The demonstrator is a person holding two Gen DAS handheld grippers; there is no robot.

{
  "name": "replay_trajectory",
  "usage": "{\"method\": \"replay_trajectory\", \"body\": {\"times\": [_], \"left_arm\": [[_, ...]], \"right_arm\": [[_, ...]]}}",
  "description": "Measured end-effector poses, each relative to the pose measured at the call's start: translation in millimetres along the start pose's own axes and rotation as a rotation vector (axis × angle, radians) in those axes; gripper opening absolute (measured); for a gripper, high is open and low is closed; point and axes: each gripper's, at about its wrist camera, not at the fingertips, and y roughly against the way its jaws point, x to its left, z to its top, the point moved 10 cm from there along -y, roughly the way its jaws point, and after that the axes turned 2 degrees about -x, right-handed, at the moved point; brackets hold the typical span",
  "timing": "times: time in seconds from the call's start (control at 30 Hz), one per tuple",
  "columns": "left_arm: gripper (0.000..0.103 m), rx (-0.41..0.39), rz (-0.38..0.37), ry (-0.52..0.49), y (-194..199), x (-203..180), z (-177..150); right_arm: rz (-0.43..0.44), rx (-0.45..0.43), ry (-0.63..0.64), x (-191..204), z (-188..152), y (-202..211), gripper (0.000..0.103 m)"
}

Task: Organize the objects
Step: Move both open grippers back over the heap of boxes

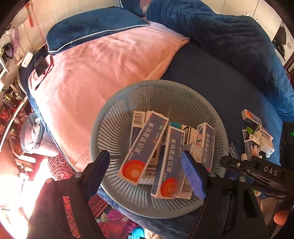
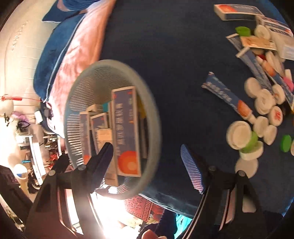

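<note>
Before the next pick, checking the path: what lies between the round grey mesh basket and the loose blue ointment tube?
Only bare dark blue bedsheet between the basket and the tube, seen in the right wrist view.

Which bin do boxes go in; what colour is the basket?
Pale grey-blue perforated basket, clearest in the left wrist view.

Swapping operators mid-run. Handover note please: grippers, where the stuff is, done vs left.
Left gripper: open, empty, hovering over the basket.
Right gripper: open, empty, beside the basket's rim.
Done: several boxes lie in the basket on the blue bed cover.
Left: a loose pile on the cover right of the basket: tube, white caps, green caps, more boxes.
Next, likely: right gripper takes the tube, nearest to it.
</note>
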Motion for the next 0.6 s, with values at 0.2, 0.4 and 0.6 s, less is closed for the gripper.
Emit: {"method": "replay_trajectory", "body": {"times": [0.2,0.4,0.6], "left_arm": [[0.081,0.014,-0.015,-0.035,-4.2,-21.1,-5.8],[0.081,0.027,-0.018,-0.078,-7.7,-41.5,-13.1],[0.081,0.026,-0.014,-0.125,-9.0,-62.5,-15.6]], "right_arm": [[0.002,-0.044,0.028,-1.9,6.6,17.7,0.077],[-0.07,-0.135,0.099,-10.7,19.4,36.9,0.077],[-0.187,-0.193,0.126,-38.2,32.2,55.6,0.084]]}}
